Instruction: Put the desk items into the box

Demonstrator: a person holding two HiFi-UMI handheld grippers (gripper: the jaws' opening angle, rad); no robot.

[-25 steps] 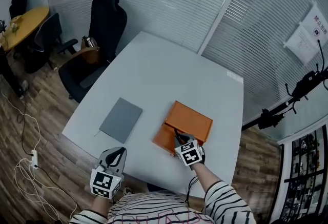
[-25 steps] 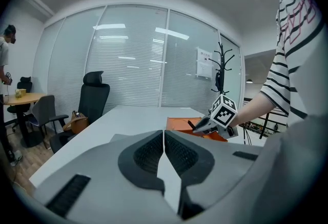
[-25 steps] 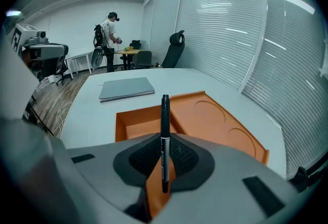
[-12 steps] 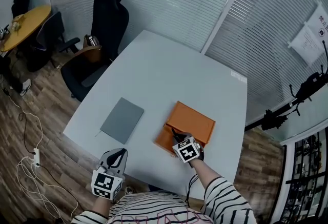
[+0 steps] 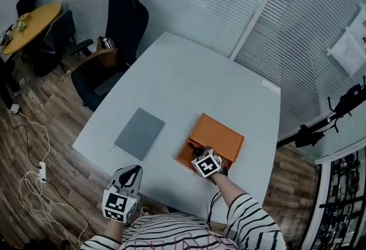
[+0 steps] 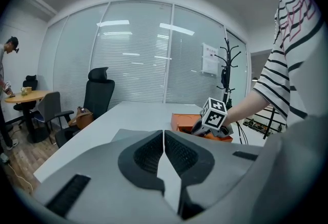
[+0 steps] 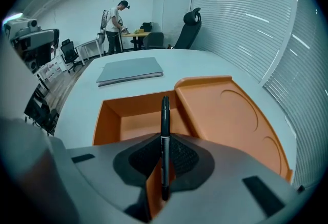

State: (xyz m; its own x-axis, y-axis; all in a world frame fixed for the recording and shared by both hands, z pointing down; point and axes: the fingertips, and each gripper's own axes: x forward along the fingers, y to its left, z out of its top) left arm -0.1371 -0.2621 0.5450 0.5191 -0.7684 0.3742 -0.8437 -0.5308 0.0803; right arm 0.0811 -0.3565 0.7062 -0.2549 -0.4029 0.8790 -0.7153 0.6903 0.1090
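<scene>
Now the right gripper [image 7: 164, 159], clamped on the pen [image 7: 164, 125], has edged further over the box [image 5: 224, 135] at lower centre, so release looks next; the left gripper [image 6: 164, 152] hangs closed, empty, bottom left.

The right gripper [image 7: 165, 152] has carried the pen [image 7: 165, 115] farther over the box [image 5: 223, 137].
</scene>
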